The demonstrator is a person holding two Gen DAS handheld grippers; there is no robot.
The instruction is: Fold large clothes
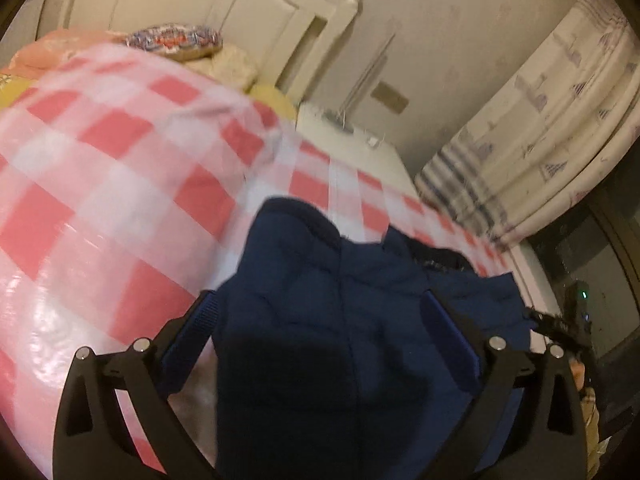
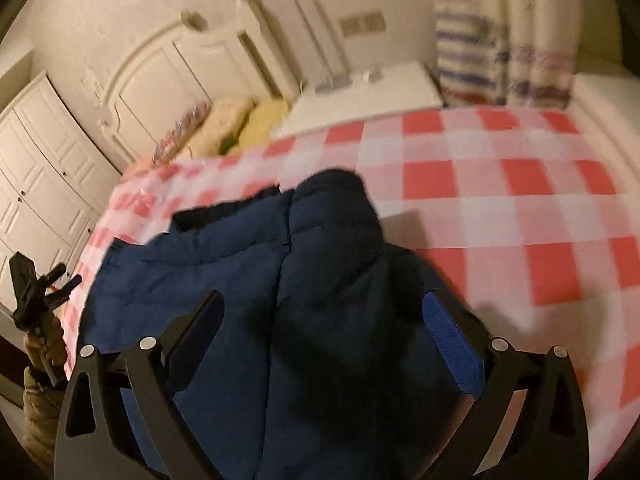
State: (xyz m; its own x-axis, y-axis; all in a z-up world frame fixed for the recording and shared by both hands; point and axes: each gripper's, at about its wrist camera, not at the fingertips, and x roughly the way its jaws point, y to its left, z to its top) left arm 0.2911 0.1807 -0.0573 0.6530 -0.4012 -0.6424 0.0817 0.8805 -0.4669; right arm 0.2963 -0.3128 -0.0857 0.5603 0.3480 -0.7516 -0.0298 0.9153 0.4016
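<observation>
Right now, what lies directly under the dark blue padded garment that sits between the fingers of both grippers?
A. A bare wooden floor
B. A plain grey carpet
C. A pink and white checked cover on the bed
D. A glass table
C: in both wrist views the dark blue garment rests on the pink and white checked cover of the bed.

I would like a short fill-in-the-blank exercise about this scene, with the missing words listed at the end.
1. The padded jacket is dark ____.
2. It lies on a sheet checked in white and ____.
3. Cloth fills the gap of the left gripper and of the ____ gripper.

Missing words: blue; pink; right
</observation>
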